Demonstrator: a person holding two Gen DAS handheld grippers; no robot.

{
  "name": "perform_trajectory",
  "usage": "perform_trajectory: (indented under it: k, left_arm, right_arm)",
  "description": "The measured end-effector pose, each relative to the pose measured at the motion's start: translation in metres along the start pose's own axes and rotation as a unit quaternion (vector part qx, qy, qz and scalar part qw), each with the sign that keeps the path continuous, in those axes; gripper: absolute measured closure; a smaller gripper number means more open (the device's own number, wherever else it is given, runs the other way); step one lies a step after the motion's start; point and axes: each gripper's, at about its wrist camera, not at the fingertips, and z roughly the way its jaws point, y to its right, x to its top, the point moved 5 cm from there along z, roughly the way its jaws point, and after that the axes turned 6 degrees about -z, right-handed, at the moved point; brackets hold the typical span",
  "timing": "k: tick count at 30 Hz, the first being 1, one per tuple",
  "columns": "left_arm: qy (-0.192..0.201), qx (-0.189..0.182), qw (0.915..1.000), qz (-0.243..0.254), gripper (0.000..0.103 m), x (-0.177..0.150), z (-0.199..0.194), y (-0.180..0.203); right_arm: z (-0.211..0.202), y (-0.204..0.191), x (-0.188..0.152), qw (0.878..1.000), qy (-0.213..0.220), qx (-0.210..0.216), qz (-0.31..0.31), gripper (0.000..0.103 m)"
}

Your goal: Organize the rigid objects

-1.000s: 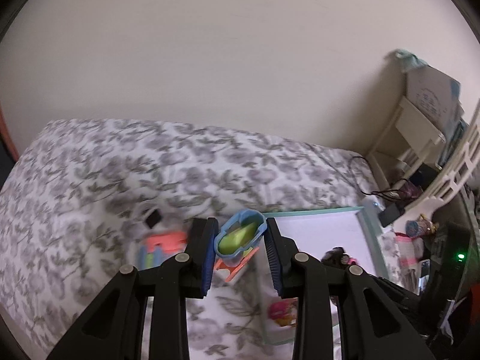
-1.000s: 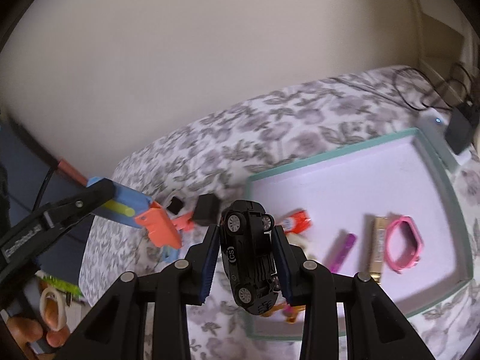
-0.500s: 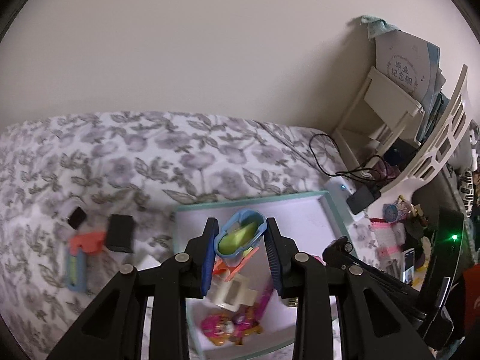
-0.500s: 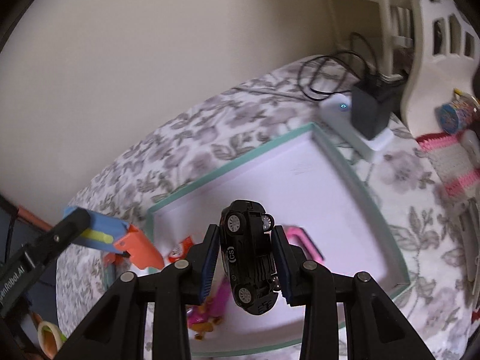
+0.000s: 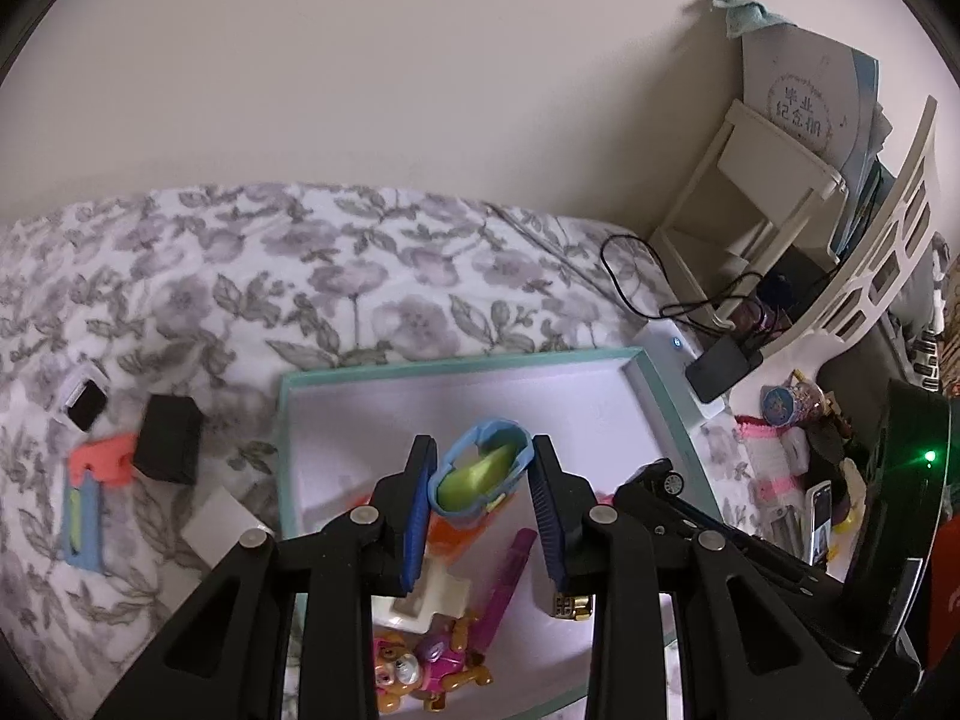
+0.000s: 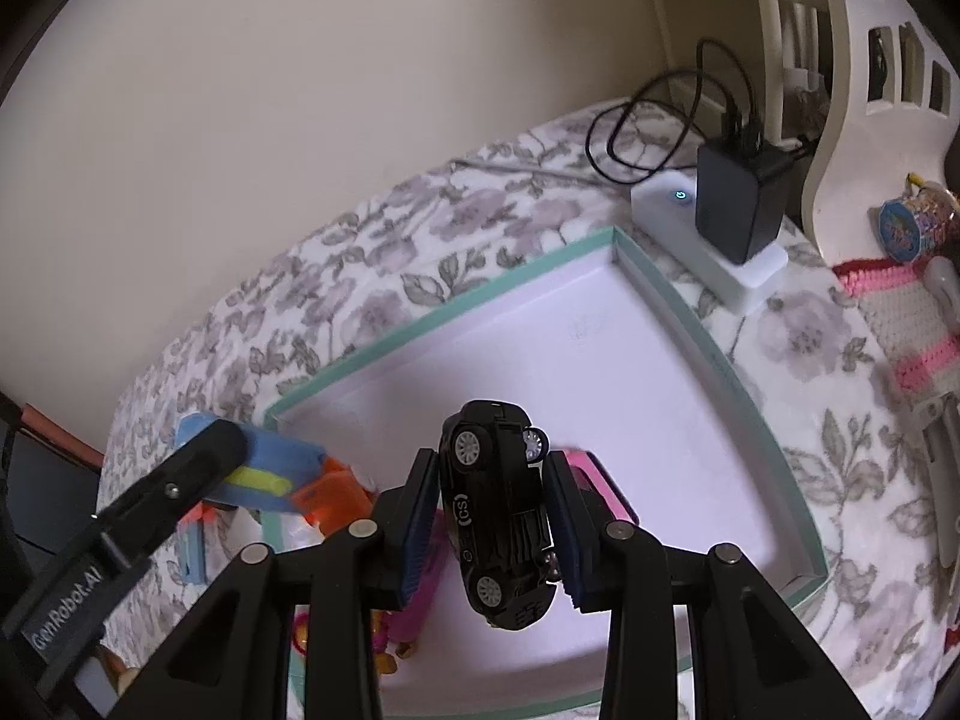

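My left gripper (image 5: pixel 480 483) is shut on a blue toy (image 5: pixel 480 474) with a yellow-green stripe and an orange end. It hangs above the near left part of a white tray with a teal rim (image 5: pixel 456 363). My right gripper (image 6: pixel 489 516) is shut on a black toy car (image 6: pixel 498 510), nose down, over the tray (image 6: pixel 444 315). In the right wrist view the blue toy (image 6: pixel 270 471) shows at the left. In the tray lie a pink pup figure (image 5: pixel 420 669), a white piece (image 5: pixel 438 597), a magenta stick (image 5: pixel 507 576) and a pink bracelet (image 6: pixel 600 480).
On the flowered bedspread left of the tray lie a black box (image 5: pixel 168 447), an orange and blue toy (image 5: pixel 90 498), a small black and white cube (image 5: pixel 87 405) and a white card (image 5: pixel 219 525). A white power strip with a black adapter (image 6: pixel 738 210) sits past the tray's far corner.
Both grippers have swung right and sunk, from above the bedspread to above the tray, which now looks larger. Each has kept its toy in its jaws.
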Motion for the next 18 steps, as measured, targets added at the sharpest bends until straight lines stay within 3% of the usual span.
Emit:
perform_trajectory:
  k: [18]
  left_arm:
    - [-0.057, 0.040, 0.9976, -0.002, 0.071, -0.026, 0.035, -0.017]
  right_arm:
    - [0.028, 0.019, -0.015, 0.999, -0.039, -0.015, 0.026, 0.065]
